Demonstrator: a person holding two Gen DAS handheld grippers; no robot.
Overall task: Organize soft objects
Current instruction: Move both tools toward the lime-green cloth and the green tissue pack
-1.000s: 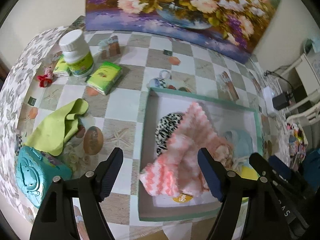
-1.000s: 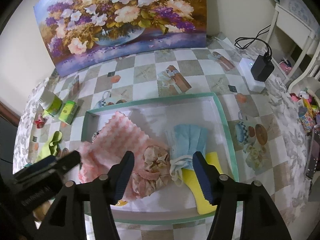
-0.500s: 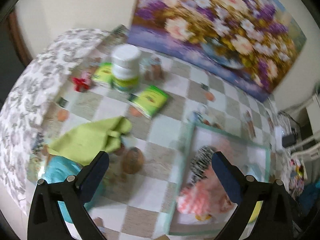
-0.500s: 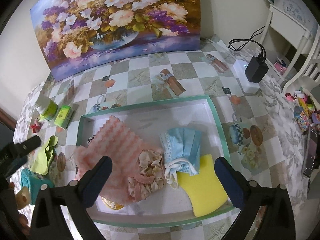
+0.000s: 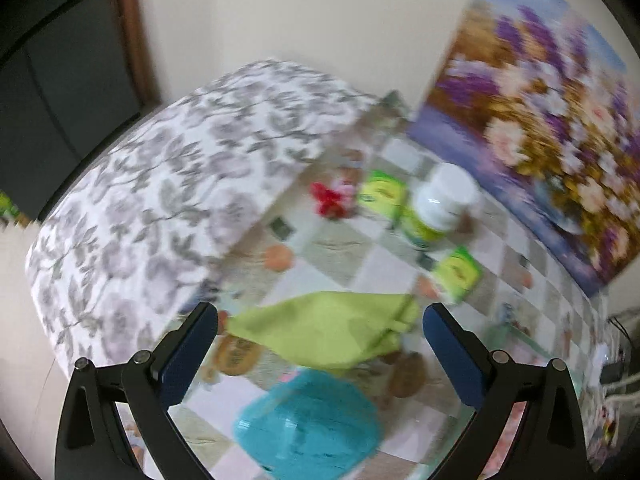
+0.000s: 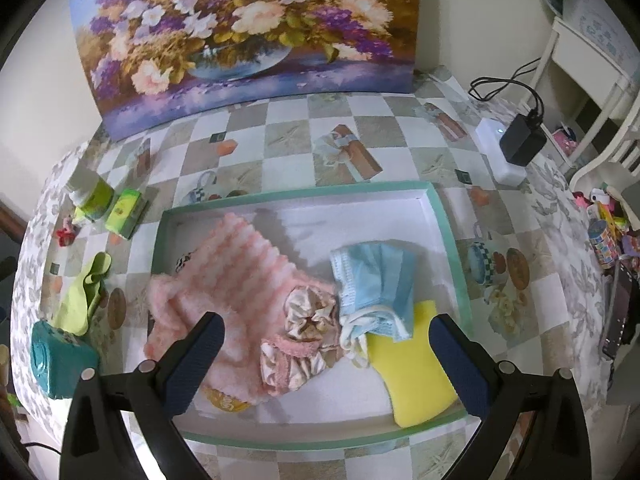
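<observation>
A green-rimmed tray (image 6: 448,224) holds a pink-and-white fluffy cloth (image 6: 236,280), a satin scrunchie (image 6: 304,336), a blue face mask (image 6: 376,284) and a yellow sponge (image 6: 412,364). A lime-green cloth (image 5: 324,330) lies on the table left of the tray; it also shows in the right wrist view (image 6: 84,300). My left gripper (image 5: 320,344) is open and empty, above the lime-green cloth. My right gripper (image 6: 326,354) is open and empty, above the front of the tray.
A teal box (image 5: 308,424) sits in front of the green cloth. A white-capped bottle (image 5: 440,204), green tissue packs (image 5: 456,274) and a red clip (image 5: 330,200) stand behind it. A flower painting (image 6: 248,36) leans at the back. A charger (image 6: 520,140) is at the right.
My left gripper has swung left from over the tray to over the lime-green cloth and opened wider. My right gripper has opened wider and stayed over the tray.
</observation>
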